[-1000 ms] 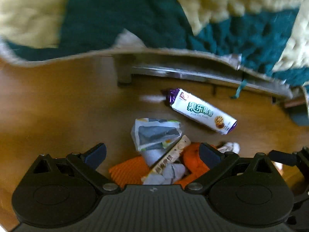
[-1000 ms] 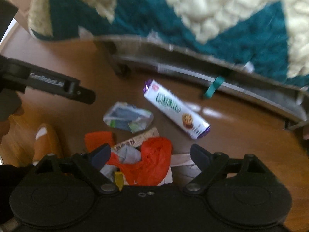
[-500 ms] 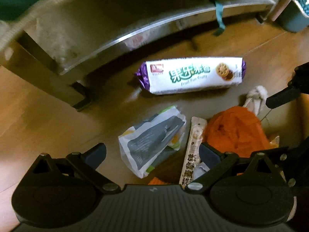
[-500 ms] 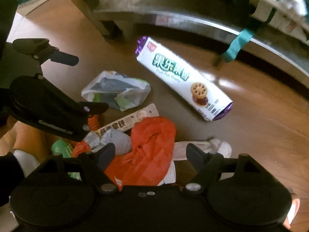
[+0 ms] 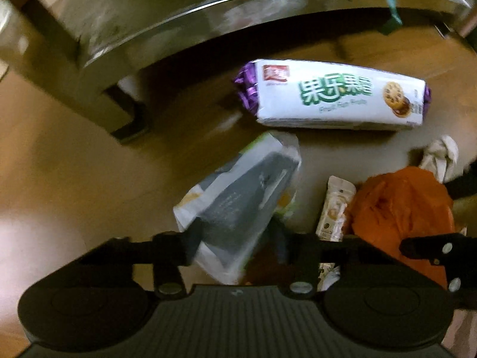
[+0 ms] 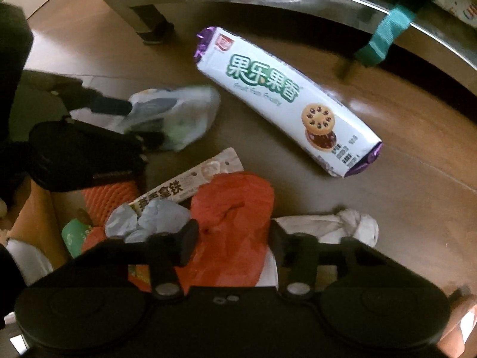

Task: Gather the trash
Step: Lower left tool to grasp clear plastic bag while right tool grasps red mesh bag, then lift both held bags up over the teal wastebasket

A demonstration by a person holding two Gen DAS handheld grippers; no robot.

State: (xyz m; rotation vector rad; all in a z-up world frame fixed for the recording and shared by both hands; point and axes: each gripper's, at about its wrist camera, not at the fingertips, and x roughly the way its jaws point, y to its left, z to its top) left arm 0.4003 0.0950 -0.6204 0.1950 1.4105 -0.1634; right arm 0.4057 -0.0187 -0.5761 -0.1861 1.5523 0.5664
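Trash lies on a wooden floor. My left gripper (image 5: pixel 235 244) has closed in around a white and grey snack bag (image 5: pixel 238 203), its fingers at the bag's sides. My right gripper (image 6: pixel 234 238) has closed in around a crumpled orange plastic bag (image 6: pixel 232 220). A long white and purple biscuit pack (image 5: pixel 331 98) lies beyond, also in the right wrist view (image 6: pixel 286 101). A thin white wrapper (image 6: pixel 190 182) and grey crumpled paper (image 6: pixel 155 217) lie by the orange bag (image 5: pixel 399 211). A knotted white tissue (image 6: pixel 348 223) lies to the right.
A metal furniture frame (image 5: pixel 179 21) with a leg (image 6: pixel 143 18) spans the back; a teal strap (image 6: pixel 384 32) hangs from it. An orange ribbed item (image 6: pixel 110 197) and a green wrapper (image 6: pixel 73 235) lie at left. The left gripper's body (image 6: pixel 80 155) shows beside the pile.
Both grippers have dropped closer to the floor and narrowed from wide open: the left around the snack bag, the right around the orange bag.
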